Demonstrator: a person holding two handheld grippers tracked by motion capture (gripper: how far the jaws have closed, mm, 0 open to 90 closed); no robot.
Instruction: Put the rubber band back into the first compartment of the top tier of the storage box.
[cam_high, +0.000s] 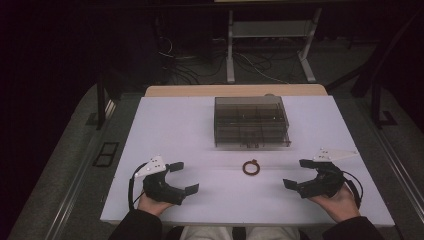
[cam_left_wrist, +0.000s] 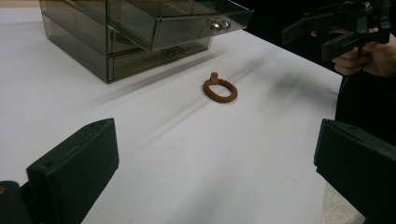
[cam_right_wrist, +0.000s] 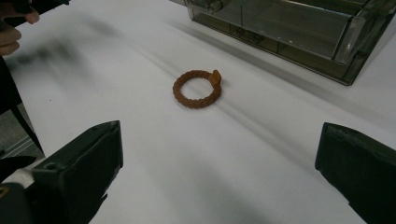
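- High view: a brown braided ring (cam_high: 251, 167) lies flat on the white surface (cam_high: 175, 130), a little nearer the near edge than the middle and roughly midway between the side edges.
- The left gripper (cam_high: 183, 177) sits over the near-left part of the surface, jaws spread wide and holding nothing, well apart from the ring.
- The right gripper (cam_high: 298, 173) sits over the near-right part, jaws likewise spread and empty, also clear of the ring.
- A smoky clear drawer box (cam_high: 251, 121) stands toward the far edge, just beyond the ring.
- Left gripper view: the ring (cam_left_wrist: 220, 89) lies ahead between the jaws, with a small tab standing up on its rim; one top drawer of the box (cam_left_wrist: 140, 28) is pulled partly out.
- Right gripper view: the ring (cam_right_wrist: 197, 88) lies ahead, touching neither jaw.
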